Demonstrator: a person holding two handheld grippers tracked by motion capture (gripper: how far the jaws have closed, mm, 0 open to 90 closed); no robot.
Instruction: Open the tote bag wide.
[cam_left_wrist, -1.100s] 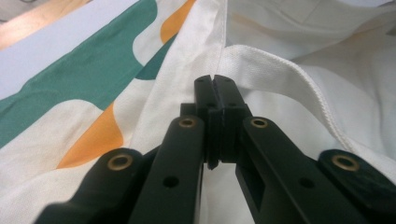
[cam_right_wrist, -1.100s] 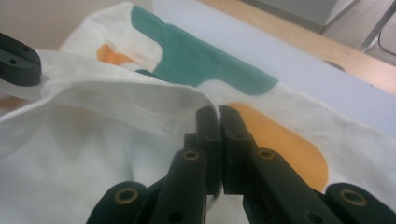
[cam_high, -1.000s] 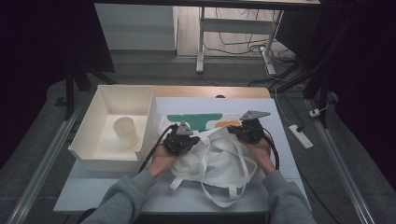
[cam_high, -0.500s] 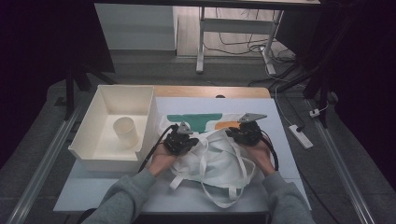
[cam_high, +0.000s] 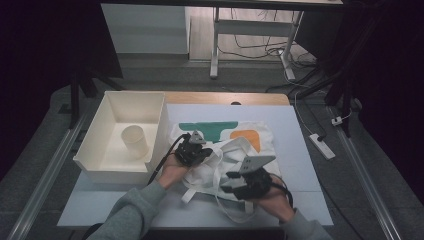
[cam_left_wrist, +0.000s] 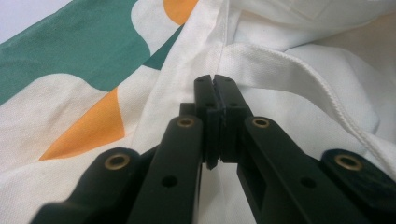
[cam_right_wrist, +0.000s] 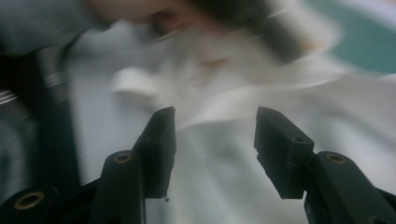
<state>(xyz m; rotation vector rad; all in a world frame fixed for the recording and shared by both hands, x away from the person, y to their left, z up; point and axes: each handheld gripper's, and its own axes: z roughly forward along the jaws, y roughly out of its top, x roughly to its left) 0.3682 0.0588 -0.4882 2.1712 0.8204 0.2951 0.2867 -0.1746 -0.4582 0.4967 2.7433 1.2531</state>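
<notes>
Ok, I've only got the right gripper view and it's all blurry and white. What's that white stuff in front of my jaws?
Observer: It's a white cloth tote bag with green and orange patches, lying crumpled on the table. Your right gripper is open over it.
Operator: What's my other gripper doing?
Observer: The left gripper has its jaws pressed together, with the tips at a fold of the bag next to a strap.
Operator: Is there anything else on the table?
Observer: A white open plastic box sits left of the bag, with a cream cup standing upright inside it.
</notes>
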